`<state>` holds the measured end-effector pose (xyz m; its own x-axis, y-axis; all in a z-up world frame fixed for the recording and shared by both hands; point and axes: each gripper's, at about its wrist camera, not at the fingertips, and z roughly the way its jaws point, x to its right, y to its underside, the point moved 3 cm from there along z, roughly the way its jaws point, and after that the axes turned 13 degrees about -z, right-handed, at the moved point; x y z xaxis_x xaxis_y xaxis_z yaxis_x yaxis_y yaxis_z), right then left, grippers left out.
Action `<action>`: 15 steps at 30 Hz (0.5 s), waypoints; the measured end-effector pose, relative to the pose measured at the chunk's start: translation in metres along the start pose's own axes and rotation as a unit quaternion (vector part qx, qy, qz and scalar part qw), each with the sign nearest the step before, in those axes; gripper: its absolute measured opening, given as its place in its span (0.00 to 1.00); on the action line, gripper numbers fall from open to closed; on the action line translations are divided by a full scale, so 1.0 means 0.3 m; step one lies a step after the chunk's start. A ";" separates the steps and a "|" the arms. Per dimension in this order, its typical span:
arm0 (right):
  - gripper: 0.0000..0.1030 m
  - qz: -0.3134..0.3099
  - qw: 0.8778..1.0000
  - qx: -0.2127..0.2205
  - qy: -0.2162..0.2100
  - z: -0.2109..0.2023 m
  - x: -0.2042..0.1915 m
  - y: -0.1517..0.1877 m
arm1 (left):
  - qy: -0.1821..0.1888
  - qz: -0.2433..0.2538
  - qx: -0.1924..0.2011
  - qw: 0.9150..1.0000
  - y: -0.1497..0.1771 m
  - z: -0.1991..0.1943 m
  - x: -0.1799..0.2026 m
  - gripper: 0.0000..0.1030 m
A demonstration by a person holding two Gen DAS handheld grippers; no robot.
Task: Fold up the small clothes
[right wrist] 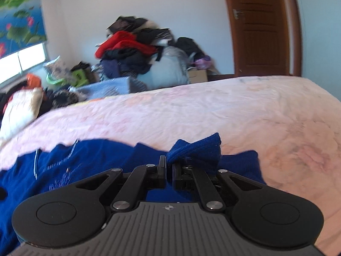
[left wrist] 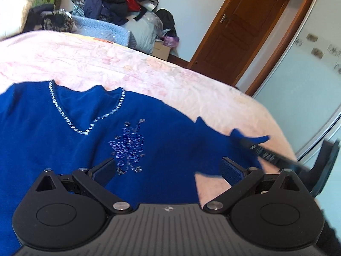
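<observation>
A royal-blue V-neck sweater with a beaded neckline and a sparkly chest motif lies front up on the pink bedspread. My left gripper hovers over its chest, jaws wide open with nothing between them. In the right wrist view my right gripper is shut on the sweater's ribbed sleeve cuff, which bunches up above the fingers. The rest of the sweater spreads to the left of it. From the left wrist view the right gripper shows at the right, holding the sleeve end lifted off the bed.
A tall heap of red, black and dark clothes stands beyond the bed's far edge, with a blue quilted bundle beside it. A brown wooden door is at the back right. A white cushion lies at the far left.
</observation>
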<state>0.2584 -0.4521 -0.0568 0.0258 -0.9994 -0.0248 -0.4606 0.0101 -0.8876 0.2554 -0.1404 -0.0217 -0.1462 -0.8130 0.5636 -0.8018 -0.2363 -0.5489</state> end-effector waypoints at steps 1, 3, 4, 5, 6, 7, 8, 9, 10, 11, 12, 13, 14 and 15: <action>0.08 -0.022 1.000 -0.004 -0.003 0.005 -0.039 0.002 | 0.008 -0.014 -0.005 1.000 -0.009 0.004 -0.004 1.00; 0.09 -0.083 0.996 -0.012 -0.012 0.014 -0.123 0.013 | 0.026 -0.045 -0.011 0.999 -0.024 0.012 -0.020 1.00; 0.16 -0.126 0.992 -0.024 -0.018 0.021 -0.172 0.025 | 0.034 -0.061 -0.011 0.998 -0.028 0.014 -0.029 1.00; 0.17 -0.161 0.986 -0.031 -0.017 0.023 -0.215 0.040 | 0.039 -0.073 -0.011 0.997 -0.030 0.016 -0.037 1.00; 0.18 -0.190 0.981 -0.033 -0.021 0.020 -0.252 0.058 | 0.047 -0.084 -0.012 0.995 -0.031 0.018 -0.045 1.00; 0.21 -0.201 0.978 -0.037 -0.030 0.016 -0.275 0.068 | 0.054 -0.092 -0.014 0.994 -0.032 0.022 -0.051 1.00; 0.22 -0.200 0.978 -0.040 -0.040 0.009 -0.286 0.076 | 0.060 -0.100 -0.018 0.993 -0.032 0.027 -0.054 1.00; 0.24 -0.189 0.980 -0.039 -0.049 -0.002 -0.282 0.079 | 0.069 -0.110 -0.023 0.991 -0.035 0.032 -0.058 1.00; 0.30 -0.170 0.983 -0.035 -0.056 -0.014 -0.265 0.078 | 0.077 -0.119 -0.030 0.989 -0.038 0.041 -0.058 1.00; 0.35 -0.143 0.987 -0.030 -0.061 -0.028 -0.240 0.074 | 0.086 -0.128 -0.038 0.987 -0.042 0.051 -0.058 1.00; 0.37 -0.109 0.991 -0.024 -0.071 -0.043 -0.206 0.068 | 0.100 -0.142 -0.047 0.984 -0.047 0.067 -0.057 1.00; 0.38 -0.070 0.994 -0.019 -0.080 -0.060 -0.165 0.067 | 0.112 -0.155 -0.055 0.980 -0.052 0.084 -0.054 1.00; 0.39 -0.018 0.996 -0.012 -0.092 -0.077 -0.108 0.066 | 0.123 -0.166 -0.063 0.976 -0.055 0.108 -0.050 1.00; 0.40 0.023 0.995 -0.006 -0.101 -0.094 -0.065 0.069 | 0.125 -0.172 -0.067 0.975 -0.056 0.135 -0.045 1.00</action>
<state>0.2235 -0.4334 -0.0617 0.1815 -0.9706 -0.1579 -0.4767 0.0536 -0.8774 0.2943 -0.1469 -0.0451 0.0213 -0.5381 0.8426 -0.8946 -0.3865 -0.2242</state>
